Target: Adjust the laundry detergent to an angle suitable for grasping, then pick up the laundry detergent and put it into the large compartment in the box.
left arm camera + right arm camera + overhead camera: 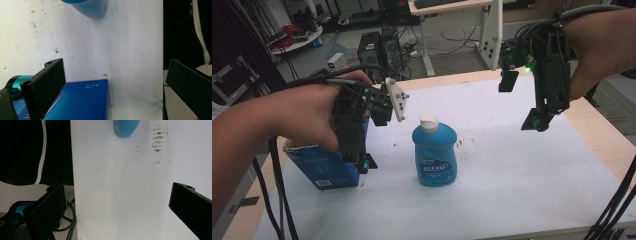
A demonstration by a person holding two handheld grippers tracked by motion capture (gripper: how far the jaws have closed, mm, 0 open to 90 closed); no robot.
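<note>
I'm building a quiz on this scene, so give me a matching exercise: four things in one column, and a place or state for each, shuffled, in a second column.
Things:
1. blue bottle
2. dark blue box
3. left claw
4. right claw

Places or states:
A. raised above the table's right part, jaws apart, holding nothing
B. upright near the middle of the white table top, white cap on
C. at the table's left edge, under the left hand
D. low over the box, jaws apart

Pairs: 1-B, 2-C, 3-D, 4-A
</note>
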